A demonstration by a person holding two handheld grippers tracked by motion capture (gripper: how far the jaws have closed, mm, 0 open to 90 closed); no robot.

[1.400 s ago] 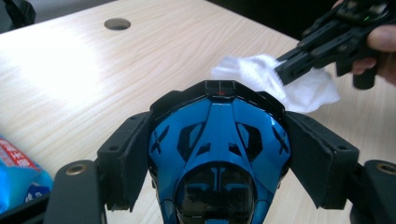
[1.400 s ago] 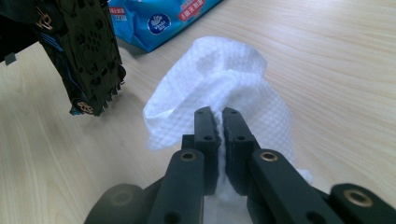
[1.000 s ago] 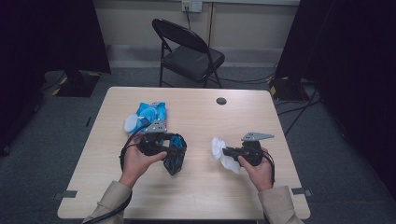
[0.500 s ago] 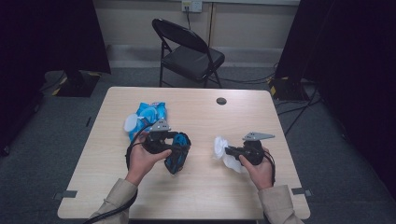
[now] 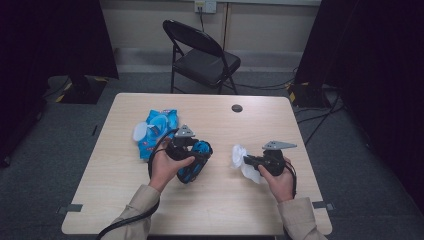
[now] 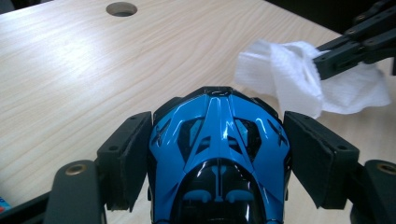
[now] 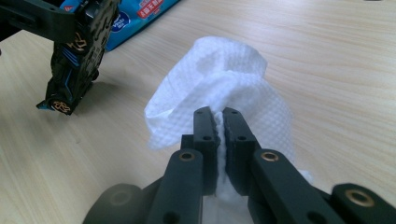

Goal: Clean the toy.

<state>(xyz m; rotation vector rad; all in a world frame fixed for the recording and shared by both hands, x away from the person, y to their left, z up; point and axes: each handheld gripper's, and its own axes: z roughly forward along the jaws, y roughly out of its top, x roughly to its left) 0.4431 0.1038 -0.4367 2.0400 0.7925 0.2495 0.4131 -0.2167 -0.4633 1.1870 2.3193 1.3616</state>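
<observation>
Both claws have drifted closer together: left claw (image 6: 219, 154) clamps the blue toy car (image 6: 219, 158) between its pads, right claw (image 7: 222, 126) pinches the white wipe (image 7: 224, 79), just beside.

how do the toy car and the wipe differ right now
The toy car is glossy blue and black, hard-shelled; the wipe is white, soft and crumpled. The car sits between the left gripper jaws; the wipe is pinched in the right gripper. Both are held over the table.

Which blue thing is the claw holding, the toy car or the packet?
The toy car. The left claw squeezes its sides above the table, while the blue packet lies flat behind it.
</observation>
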